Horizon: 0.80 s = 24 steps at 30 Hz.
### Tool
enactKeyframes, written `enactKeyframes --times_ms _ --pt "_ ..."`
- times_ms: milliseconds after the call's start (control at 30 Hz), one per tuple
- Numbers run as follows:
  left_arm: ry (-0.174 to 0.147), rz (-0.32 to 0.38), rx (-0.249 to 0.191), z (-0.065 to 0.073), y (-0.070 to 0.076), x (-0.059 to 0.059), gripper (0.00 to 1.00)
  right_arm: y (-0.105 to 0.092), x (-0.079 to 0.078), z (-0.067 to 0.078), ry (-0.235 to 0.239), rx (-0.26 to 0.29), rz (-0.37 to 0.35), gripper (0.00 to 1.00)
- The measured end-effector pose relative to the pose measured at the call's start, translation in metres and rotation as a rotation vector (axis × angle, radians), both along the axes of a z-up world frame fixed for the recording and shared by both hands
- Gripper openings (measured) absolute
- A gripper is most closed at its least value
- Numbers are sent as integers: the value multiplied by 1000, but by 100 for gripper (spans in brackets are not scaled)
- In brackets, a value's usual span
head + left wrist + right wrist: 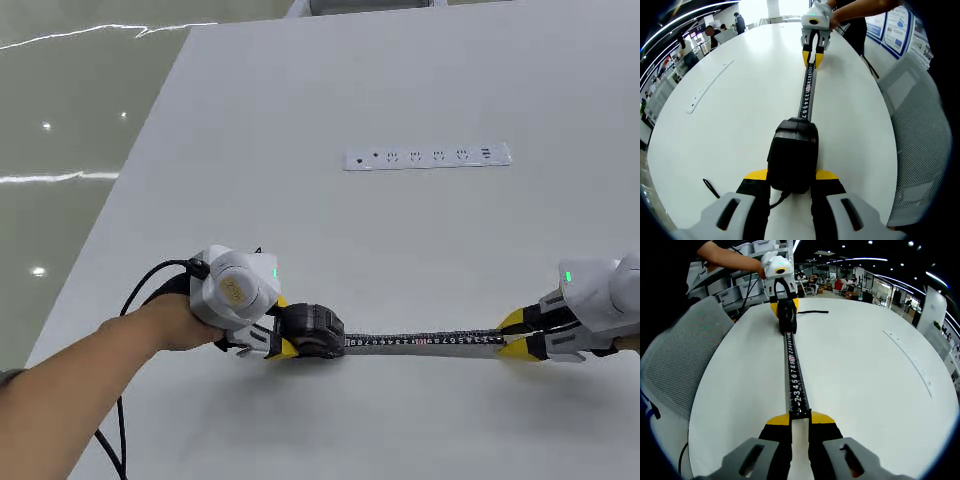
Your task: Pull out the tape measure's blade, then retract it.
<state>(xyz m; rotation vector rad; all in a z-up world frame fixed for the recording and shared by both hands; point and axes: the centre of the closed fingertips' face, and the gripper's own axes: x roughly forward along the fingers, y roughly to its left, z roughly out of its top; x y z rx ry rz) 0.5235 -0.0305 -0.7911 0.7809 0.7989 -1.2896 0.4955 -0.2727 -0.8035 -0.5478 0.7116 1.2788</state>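
A black tape measure case [312, 331] lies on the white table, and my left gripper [283, 326] is shut on it [792, 152]. Its blade [425, 341] runs out to the right across the table, dark with white numbers [795, 375]. My right gripper [514, 334] is shut on the blade's end [800, 415], its yellow fingertips [778, 419] either side of it. In the left gripper view the blade [807, 90] stretches away to the right gripper [813, 54]. In the right gripper view the left gripper [785, 305] holds the case [788, 320] at the far end.
A white power strip [428, 157] lies flat further back on the table [300, 200]. A black cable [135, 300] trails from the left gripper off the table's left edge. A grey mesh chair [680, 355] stands by the near side.
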Motion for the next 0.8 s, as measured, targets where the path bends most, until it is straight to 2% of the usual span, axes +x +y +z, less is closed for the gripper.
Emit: enactKeyframes --times_ms 800 --pt "0 0 6 -1 0 1 27 -20 -1 -2 6 -20 -18 9"
